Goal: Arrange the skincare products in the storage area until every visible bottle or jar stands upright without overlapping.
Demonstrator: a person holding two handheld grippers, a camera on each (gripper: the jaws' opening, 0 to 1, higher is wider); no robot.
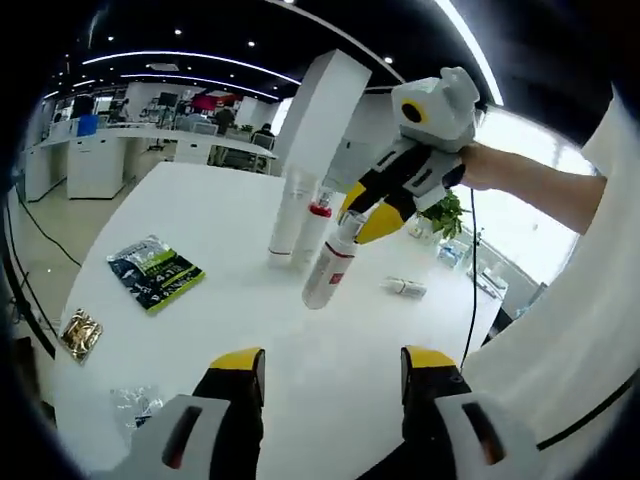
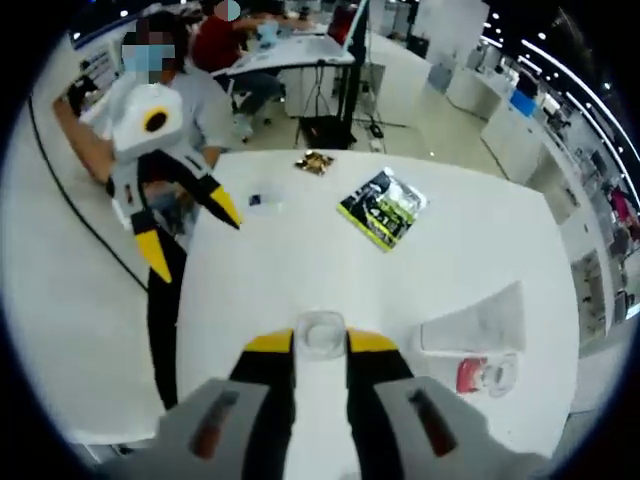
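Note:
My right gripper (image 1: 362, 217) is shut on the clear-capped top of a white bottle with a red band (image 1: 327, 272). The bottle hangs tilted, its base low over the white table (image 1: 230, 330); I cannot tell whether it touches. In the right gripper view that cap (image 2: 320, 333) sits between my own jaws (image 2: 321, 345). Just behind it stand a tall white tube (image 1: 287, 222) and a red-capped bottle (image 1: 316, 228), both upright and close together. My left gripper (image 1: 333, 362) is open near the table's front edge, holding nothing, and it shows spread wide at the table's side (image 2: 190, 232).
A green-and-black packet (image 1: 155, 272) lies left of the bottles. Near the table's edge lie a gold packet (image 1: 80, 333) and a clear wrapper (image 1: 135, 405). A small white item (image 1: 405, 287) lies to the right. A potted plant (image 1: 442, 214) stands behind. Office desks and seated people are beyond.

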